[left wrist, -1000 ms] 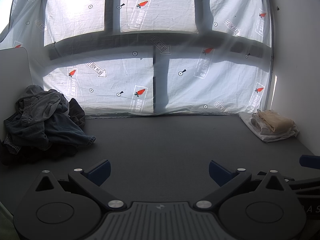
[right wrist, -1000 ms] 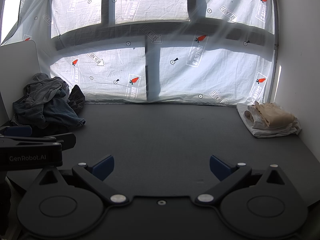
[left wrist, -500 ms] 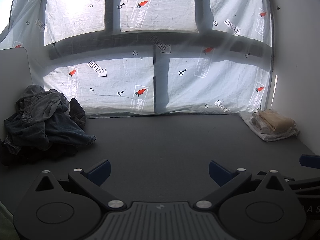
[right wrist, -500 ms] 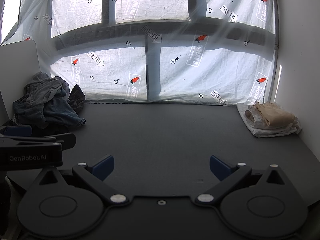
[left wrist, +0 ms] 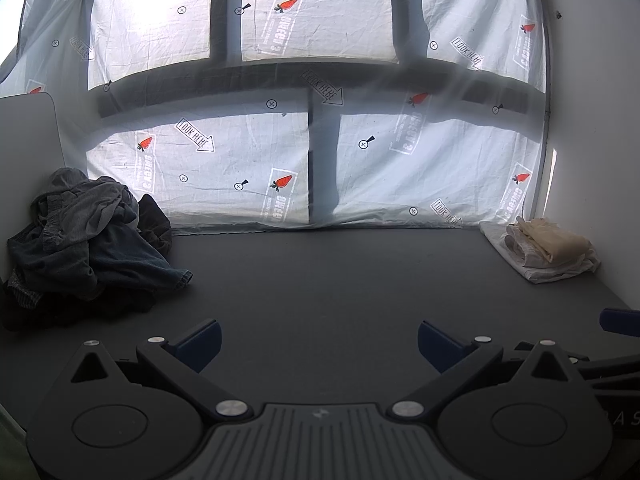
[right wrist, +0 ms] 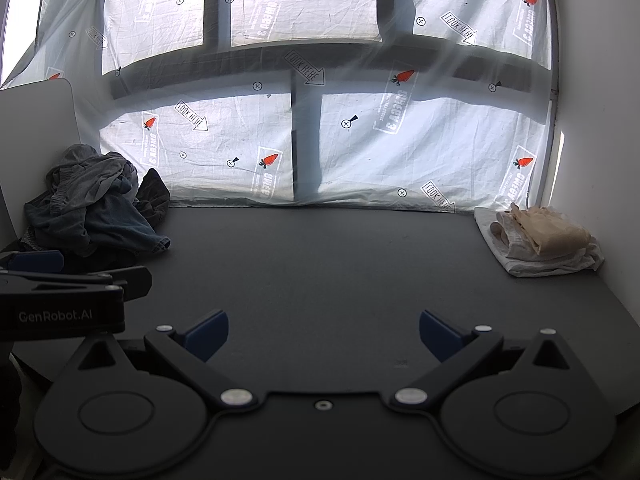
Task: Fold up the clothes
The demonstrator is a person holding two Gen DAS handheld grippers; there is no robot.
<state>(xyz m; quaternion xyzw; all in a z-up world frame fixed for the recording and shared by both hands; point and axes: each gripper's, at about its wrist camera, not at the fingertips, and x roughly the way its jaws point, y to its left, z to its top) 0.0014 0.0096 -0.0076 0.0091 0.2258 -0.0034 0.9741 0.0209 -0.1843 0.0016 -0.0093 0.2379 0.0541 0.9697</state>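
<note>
A heap of dark, crumpled clothes (left wrist: pixel 88 248) (right wrist: pixel 96 208) lies at the far left of the dark grey table (left wrist: pixel 320 280) (right wrist: pixel 320 264). At the far right corner sits a small stack of folded pale and beige garments (left wrist: pixel 544 248) (right wrist: pixel 540 240). My left gripper (left wrist: pixel 318 342) is open over the table's near side, nothing between its blue-tipped fingers. My right gripper (right wrist: pixel 324 334) is open too and empty. In the right wrist view the left gripper's body (right wrist: pixel 60 300) shows at the left edge. A blue tip of the right gripper (left wrist: pixel 620 318) shows at the right edge of the left wrist view.
A translucent printed sheet (left wrist: pixel 320 140) covers the window behind the table. A white wall (left wrist: pixel 592 120) closes the right side, and a white panel (left wrist: pixel 28 152) stands behind the dark heap on the left.
</note>
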